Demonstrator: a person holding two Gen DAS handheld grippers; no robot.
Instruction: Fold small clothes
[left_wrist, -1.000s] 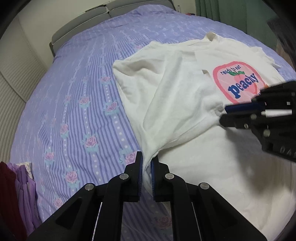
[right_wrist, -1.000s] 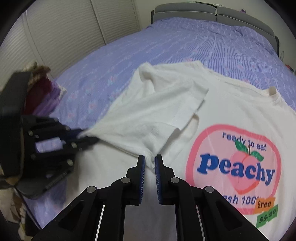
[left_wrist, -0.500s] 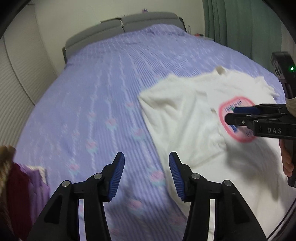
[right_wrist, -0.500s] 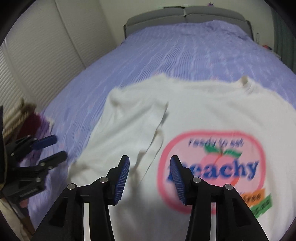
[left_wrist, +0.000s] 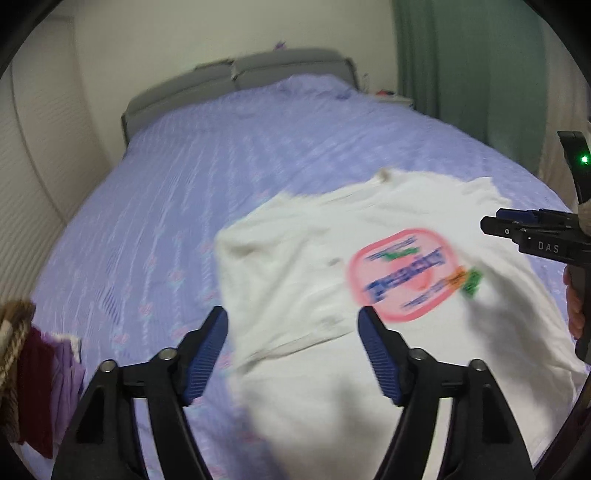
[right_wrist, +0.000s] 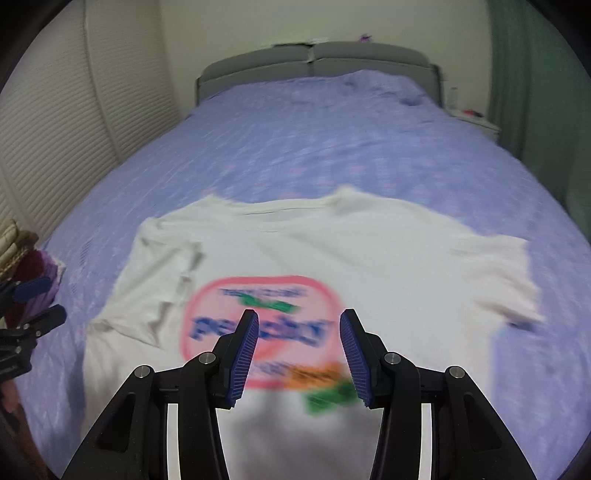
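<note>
1. You are between folds: the white peach-print T-shirt lies on the lilac bedspread with its left sleeve side already turned in over the body, and its right sleeve spread out flat.
2. Your left tool has just been opening; its blue pads stand wide apart with nothing between them, above the shirt's folded left edge.
3. Your right tool has also just opened, about halfway, and holds nothing; it hangs over the shirt's peach print, clear of the cloth.
4. From the left view, your right tool sits off the shirt's right side, past the print.
5. Next, I judge, you need to mirror the fold: carry both tools to the shirt's right edge, one near the sleeve and one near the hem, pinch only the top layer, and bring it across the print.
6. Watch the turned-in left flap; dragging may undo it.
7. A pile of other clothes waits left of the shirt at the bed's edge.
</note>
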